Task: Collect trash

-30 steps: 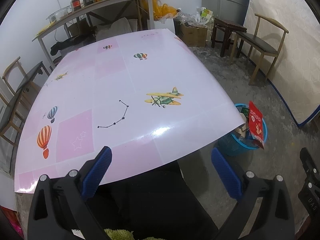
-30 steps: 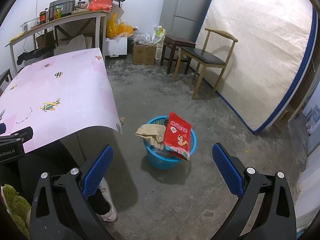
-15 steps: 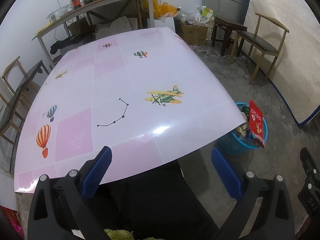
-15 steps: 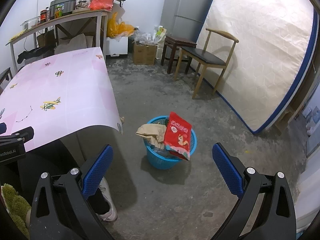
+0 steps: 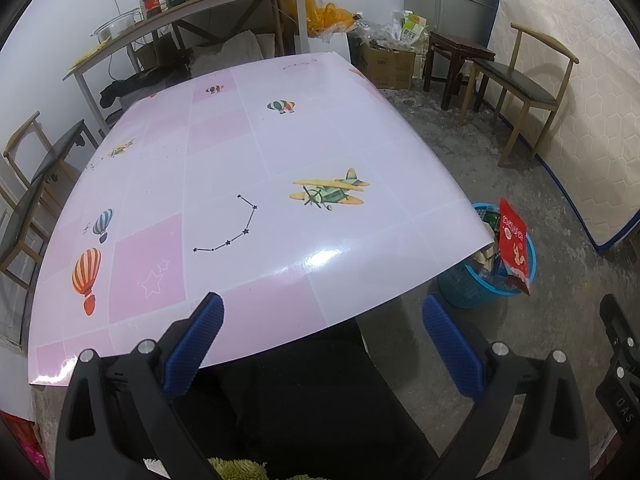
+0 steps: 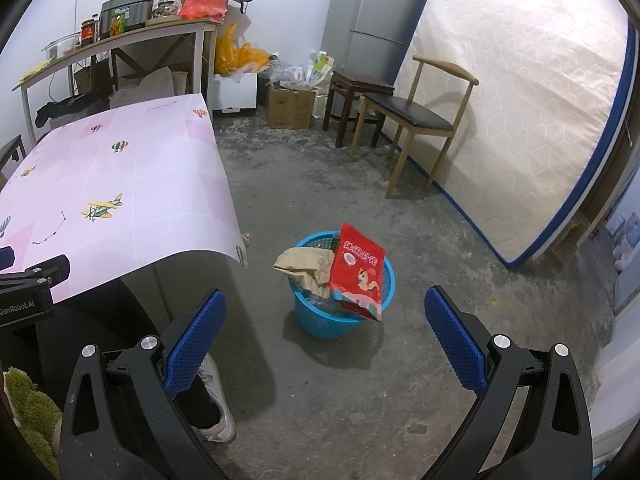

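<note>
Counts around the pink table and the basket

One table with a pink printed cover, one blue basket on the floor to its right, one red snack bag and one crumpled brown paper in it. Far right: one wooden chair, one dark stool, one fridge, one mattress. Far left: two more chairs.

Left tool, right tool, black frames, blue ribbed pads, silver screws, black trousers, white shoe
</note>
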A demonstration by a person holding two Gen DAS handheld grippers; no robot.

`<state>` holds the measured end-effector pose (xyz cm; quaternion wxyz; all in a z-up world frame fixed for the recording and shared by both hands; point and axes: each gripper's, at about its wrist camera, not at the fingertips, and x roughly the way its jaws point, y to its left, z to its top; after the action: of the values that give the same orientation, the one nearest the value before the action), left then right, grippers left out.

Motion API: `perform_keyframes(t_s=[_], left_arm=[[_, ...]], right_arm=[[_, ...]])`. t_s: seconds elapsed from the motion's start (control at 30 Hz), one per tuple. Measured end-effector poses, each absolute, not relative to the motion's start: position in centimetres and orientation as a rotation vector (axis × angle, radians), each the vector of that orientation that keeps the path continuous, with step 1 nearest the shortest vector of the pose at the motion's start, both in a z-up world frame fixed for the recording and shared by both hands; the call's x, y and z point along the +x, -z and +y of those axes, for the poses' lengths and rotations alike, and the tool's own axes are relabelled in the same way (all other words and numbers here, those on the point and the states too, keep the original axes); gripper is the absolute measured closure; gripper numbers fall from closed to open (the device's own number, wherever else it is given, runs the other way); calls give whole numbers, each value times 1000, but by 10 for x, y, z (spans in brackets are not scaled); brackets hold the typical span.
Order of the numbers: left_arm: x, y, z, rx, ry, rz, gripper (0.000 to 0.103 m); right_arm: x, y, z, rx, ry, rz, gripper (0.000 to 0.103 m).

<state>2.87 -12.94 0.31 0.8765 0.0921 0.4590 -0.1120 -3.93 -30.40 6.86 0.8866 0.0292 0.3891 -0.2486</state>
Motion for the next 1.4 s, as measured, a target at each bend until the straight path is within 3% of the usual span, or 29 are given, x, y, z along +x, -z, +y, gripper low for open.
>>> perform_keyframes(t_s=[1.4], left_arm=[[30, -2, -128, 193, 236, 960, 6]], right_arm=[[-33, -70, -306, 42, 501, 801, 7]])
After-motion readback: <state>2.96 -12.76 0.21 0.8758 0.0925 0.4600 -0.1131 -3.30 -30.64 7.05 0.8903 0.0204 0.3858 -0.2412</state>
